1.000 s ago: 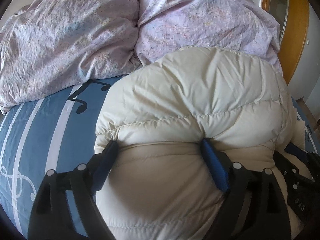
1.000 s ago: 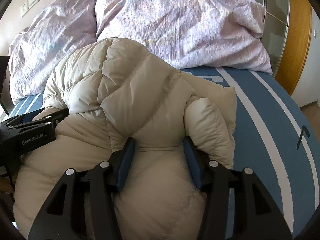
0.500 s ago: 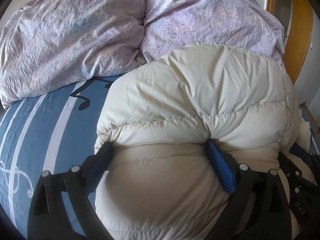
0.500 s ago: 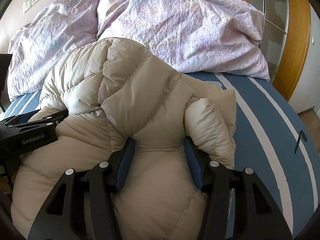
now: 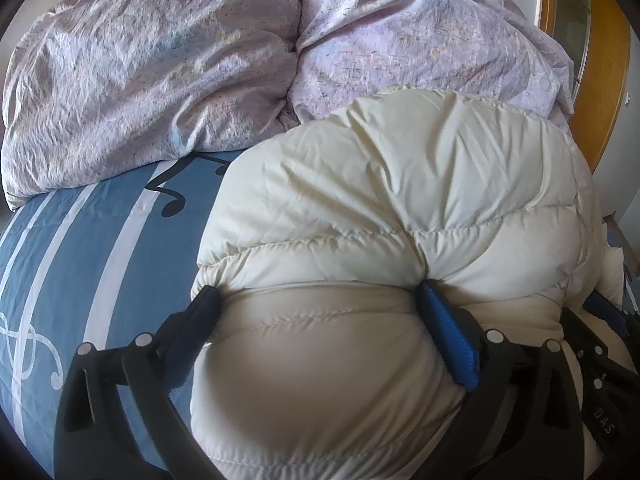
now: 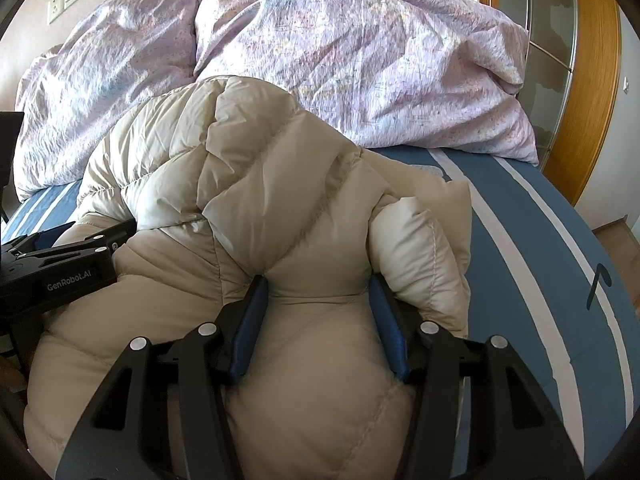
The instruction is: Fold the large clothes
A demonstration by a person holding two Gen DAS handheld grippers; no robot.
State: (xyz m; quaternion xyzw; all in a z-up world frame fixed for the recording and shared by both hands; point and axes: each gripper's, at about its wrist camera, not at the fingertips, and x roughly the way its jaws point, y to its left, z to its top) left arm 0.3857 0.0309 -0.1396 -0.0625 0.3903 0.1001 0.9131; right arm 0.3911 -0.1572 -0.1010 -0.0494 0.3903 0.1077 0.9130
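A puffy cream down jacket [image 5: 392,208] lies bunched on the bed and fills the lower middle of both views [image 6: 280,184]. My left gripper [image 5: 320,292] is shut on a thick fold of the jacket's left part, its blue pads pressed into the padding. My right gripper [image 6: 320,284] is shut on a thick fold at the jacket's right side, beside a small puffed flap [image 6: 416,256]. The left gripper's black body [image 6: 60,276] shows at the left of the right wrist view. The jacket's underside is hidden.
A blue bed sheet with white stripes and music notes [image 5: 80,264] [image 6: 540,264] lies under the jacket. A crumpled lilac duvet [image 5: 200,60] [image 6: 360,60] is heaped at the far side. A wooden-framed glass door [image 6: 560,60] stands at the right.
Both grippers have carried the jacket a little forward, toward the duvet. Their grips on the jacket are unchanged.
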